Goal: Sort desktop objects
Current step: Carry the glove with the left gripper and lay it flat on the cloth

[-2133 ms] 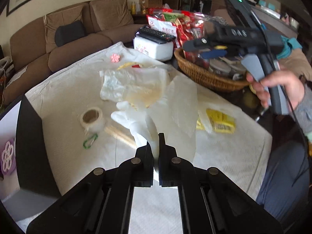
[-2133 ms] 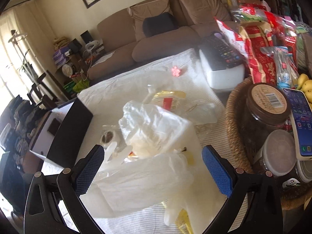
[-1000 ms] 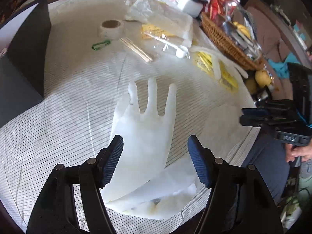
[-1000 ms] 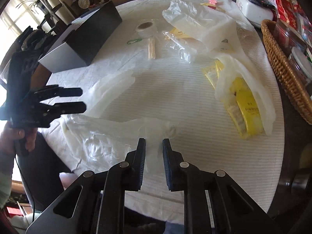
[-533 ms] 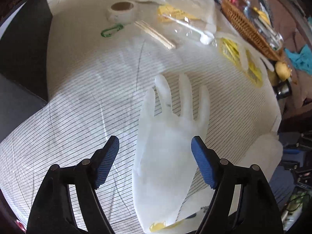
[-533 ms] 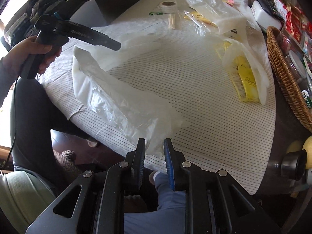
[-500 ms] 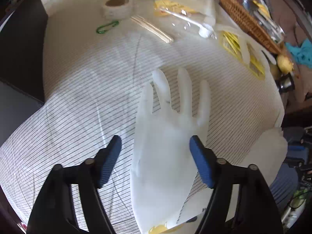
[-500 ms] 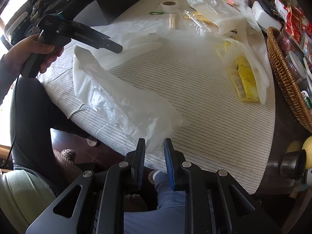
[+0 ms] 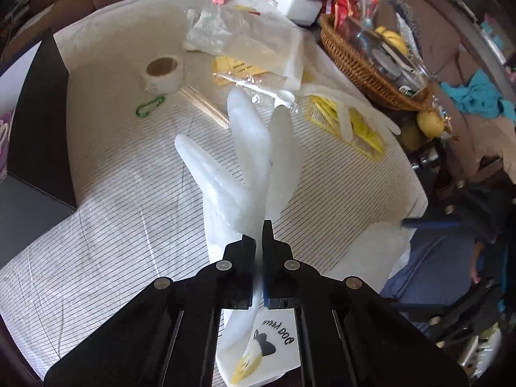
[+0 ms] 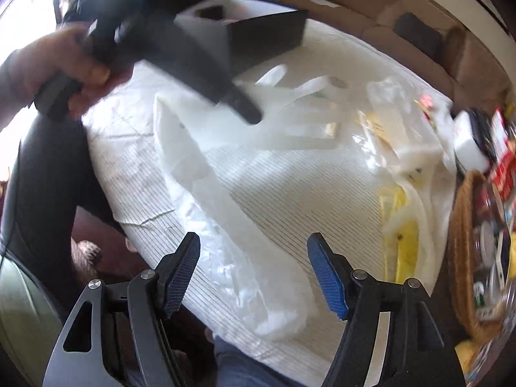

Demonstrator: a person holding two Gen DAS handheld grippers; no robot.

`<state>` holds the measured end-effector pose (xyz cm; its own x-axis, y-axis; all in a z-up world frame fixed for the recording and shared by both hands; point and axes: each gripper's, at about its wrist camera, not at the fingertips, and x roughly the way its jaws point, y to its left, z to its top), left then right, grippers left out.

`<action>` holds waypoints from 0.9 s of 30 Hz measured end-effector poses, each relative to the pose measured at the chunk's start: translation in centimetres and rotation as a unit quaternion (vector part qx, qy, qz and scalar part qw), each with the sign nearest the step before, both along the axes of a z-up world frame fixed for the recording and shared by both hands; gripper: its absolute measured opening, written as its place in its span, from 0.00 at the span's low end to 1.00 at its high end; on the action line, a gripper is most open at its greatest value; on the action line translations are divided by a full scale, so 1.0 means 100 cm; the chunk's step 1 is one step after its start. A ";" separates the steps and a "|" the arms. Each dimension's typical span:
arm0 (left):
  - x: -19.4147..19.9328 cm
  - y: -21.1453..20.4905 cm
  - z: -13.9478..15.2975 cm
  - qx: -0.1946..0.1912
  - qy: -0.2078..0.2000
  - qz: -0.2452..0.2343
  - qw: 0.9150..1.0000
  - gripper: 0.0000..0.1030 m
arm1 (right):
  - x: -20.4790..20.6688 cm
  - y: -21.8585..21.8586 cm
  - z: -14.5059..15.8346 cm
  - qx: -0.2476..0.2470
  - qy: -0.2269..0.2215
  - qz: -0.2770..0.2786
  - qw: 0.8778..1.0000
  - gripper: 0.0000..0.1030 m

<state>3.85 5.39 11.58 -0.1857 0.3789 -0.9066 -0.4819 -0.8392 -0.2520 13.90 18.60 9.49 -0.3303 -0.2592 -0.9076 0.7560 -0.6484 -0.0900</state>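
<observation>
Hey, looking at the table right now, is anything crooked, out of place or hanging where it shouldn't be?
Yes. A clear plastic bag droops over the table's near edge under the open right tool. A white glove is bunched and lifted, pinched in the shut left tool. Another glove sprawls across yellow packets.

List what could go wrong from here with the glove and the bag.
1. The left claw is shut on the glove only at its cuff, so the thin film may slip out.
2. The bag hangs over the table edge, and the right claw has just opened off it; it could slide to the floor.
3. The glove's dangling fingers may snag the sticks.
</observation>
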 end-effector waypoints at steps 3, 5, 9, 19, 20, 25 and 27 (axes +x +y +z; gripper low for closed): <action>-0.006 -0.017 0.015 0.016 0.007 0.018 1.000 0.03 | -0.007 -0.020 -0.035 0.034 -0.034 0.025 0.999 0.53; -0.009 -0.024 0.021 0.025 0.014 0.035 0.999 0.03 | -0.007 -0.021 -0.045 0.034 -0.049 0.025 0.998 0.10; -0.014 -0.045 0.037 0.061 0.032 0.070 0.995 0.03 | -0.002 -0.013 -0.017 0.065 0.057 -0.005 0.996 0.09; 0.033 -0.121 -0.002 0.099 0.055 0.207 0.972 0.06 | -0.009 0.004 -0.007 0.194 0.194 -0.021 0.962 0.24; 0.041 -0.127 -0.022 0.092 0.034 0.217 0.971 0.08 | -0.002 0.004 -0.024 0.204 0.179 -0.015 0.962 0.35; 0.083 -0.155 -0.079 0.105 -0.054 0.252 0.960 0.23 | 0.036 0.015 -0.077 0.243 0.122 -0.003 0.962 0.65; 0.097 -0.163 -0.067 0.111 -0.034 0.259 0.959 0.34 | 0.042 0.027 -0.058 0.199 0.099 -0.032 0.974 0.65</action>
